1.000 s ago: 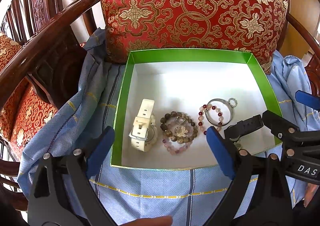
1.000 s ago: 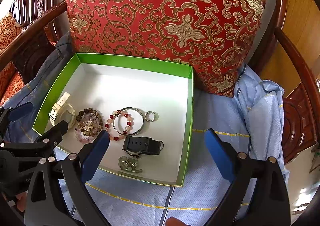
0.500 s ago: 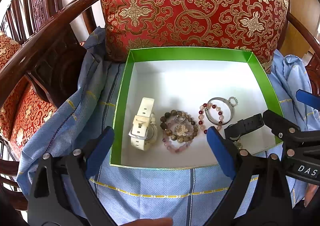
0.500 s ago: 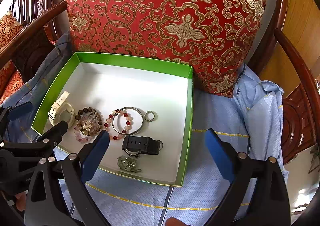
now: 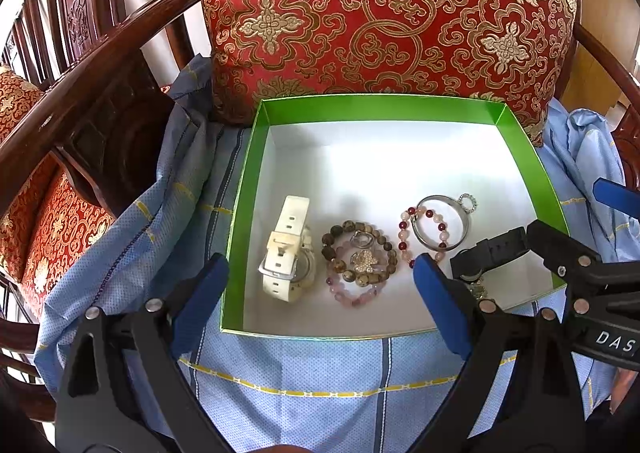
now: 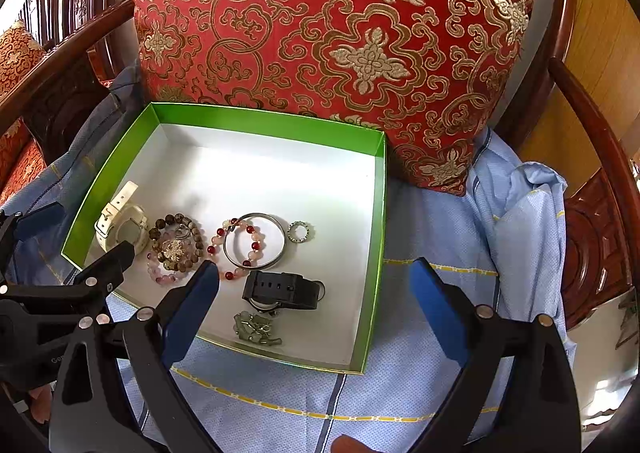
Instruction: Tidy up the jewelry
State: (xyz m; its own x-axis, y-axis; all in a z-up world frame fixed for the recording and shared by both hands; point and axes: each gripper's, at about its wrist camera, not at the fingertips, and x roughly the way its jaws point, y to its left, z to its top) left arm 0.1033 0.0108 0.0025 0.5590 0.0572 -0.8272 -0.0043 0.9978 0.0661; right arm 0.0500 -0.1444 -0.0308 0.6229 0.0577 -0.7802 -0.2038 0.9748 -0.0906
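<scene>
In the left wrist view the left gripper (image 5: 320,277) is hovering low over the near edge of a green box (image 5: 240,221), its blue fingers (image 5: 438,305) spread wide and gripping nothing; one finger is hanging outside the box's left wall, the other is reaching in over the white floor. The box is sitting on a blue cloth (image 5: 312,385) on a wooden chair (image 5: 80,65), with a red cushion (image 5: 380,13) leaning right behind it. Inside, a white watch (image 5: 286,249) is lying to the left, a brown bead bracelet (image 5: 358,253) with a gold charm just beside it, a pink bracelet peeking out under that, then a red bead bracelet (image 5: 420,231) overlapping a silver bangle (image 5: 442,225) and a small ring (image 5: 468,203) touching the bangle's far side. The right gripper's black frame (image 5: 576,269) is cutting in from the right and covering part of a black watch (image 5: 492,249). In the right wrist view the right gripper (image 6: 314,285) is also standing fully released and empty, one finger (image 6: 192,305) over the box's near part, the other (image 6: 436,305) outside over the cloth (image 6: 432,221). Between them the black watch (image 6: 284,291) is lying flat, a green piece (image 6: 256,329) just in front of it, the bangle (image 6: 256,241) and ring (image 6: 301,231) behind. The left gripper's frame (image 6: 80,289) is blocking the box's (image 6: 378,253) near left corner
</scene>
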